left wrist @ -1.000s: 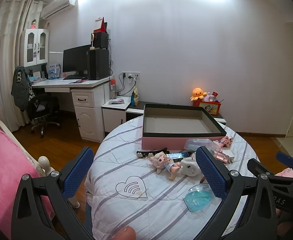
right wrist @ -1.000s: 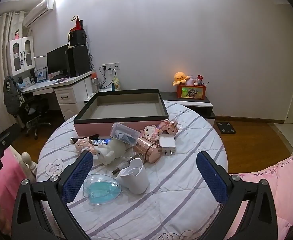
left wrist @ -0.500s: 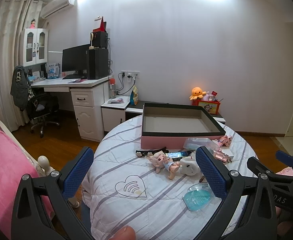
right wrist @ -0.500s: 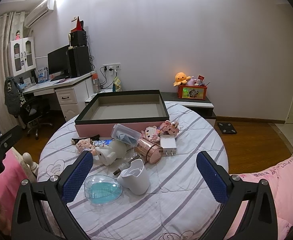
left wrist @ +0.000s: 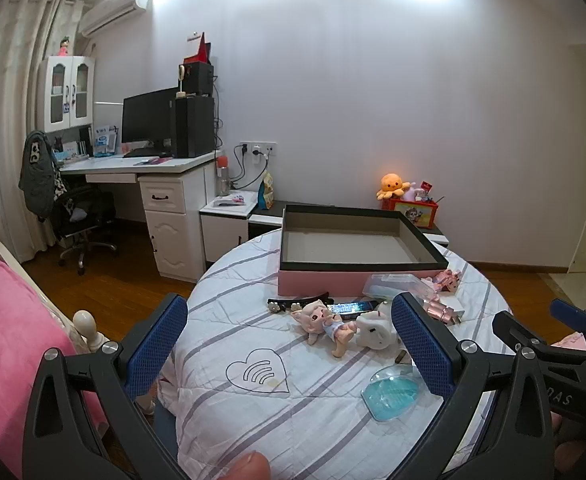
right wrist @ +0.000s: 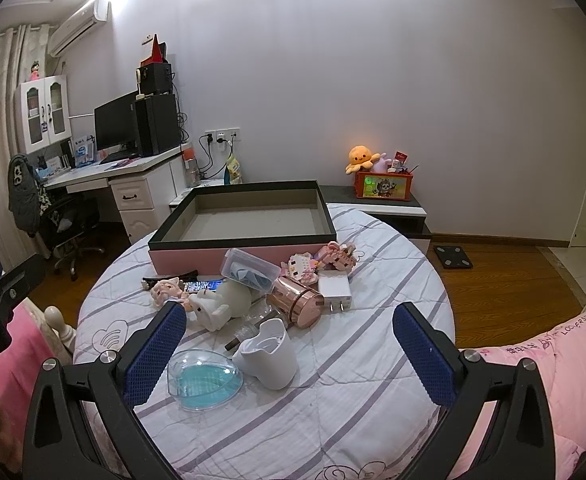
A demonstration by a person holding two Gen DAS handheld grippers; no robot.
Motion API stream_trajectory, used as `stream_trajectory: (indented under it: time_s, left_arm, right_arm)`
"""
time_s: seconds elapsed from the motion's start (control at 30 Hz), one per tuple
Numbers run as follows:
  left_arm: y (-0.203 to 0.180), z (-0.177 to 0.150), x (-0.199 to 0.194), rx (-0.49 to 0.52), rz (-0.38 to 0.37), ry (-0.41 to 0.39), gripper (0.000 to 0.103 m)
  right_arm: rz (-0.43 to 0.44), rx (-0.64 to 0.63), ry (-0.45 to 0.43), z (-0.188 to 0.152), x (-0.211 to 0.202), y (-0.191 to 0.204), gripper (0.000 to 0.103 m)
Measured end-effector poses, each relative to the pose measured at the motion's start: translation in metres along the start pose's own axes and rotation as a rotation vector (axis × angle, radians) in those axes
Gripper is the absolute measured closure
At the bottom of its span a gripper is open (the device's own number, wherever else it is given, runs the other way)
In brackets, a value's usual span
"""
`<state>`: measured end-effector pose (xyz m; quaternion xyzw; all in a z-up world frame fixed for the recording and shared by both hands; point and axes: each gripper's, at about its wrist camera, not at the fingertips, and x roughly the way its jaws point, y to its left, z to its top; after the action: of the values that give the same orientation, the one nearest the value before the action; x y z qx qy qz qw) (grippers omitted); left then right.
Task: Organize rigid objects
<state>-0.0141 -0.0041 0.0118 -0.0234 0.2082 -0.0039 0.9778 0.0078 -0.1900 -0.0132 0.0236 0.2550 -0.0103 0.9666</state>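
Pink sides and a black rim marked the big empty box at the far side of the round striped table. In front of it, going left to right, lay a little doll, a white toy animal, a shiny pink cup on its side and a white plug. Nearer sat a blue heart dish just beside a white cup. The left gripper and right gripper were both wide open, holding nothing, above the near side of the table.

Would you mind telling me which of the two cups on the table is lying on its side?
The shiny rose-gold cup lies on its side beside the white charger; the white cup stands upright, nearer the camera.
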Motion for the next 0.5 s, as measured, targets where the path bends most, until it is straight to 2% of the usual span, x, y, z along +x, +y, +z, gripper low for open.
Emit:
stream_trajectory:
  time_s: [0.5]
  left_arm:
    - [0.0010, -0.0034, 0.0002, -0.010, -0.008, 0.006, 0.000]
  right_arm:
    - [0.002, -0.007, 0.003, -0.0004, 0.0008, 0.0006, 0.000]
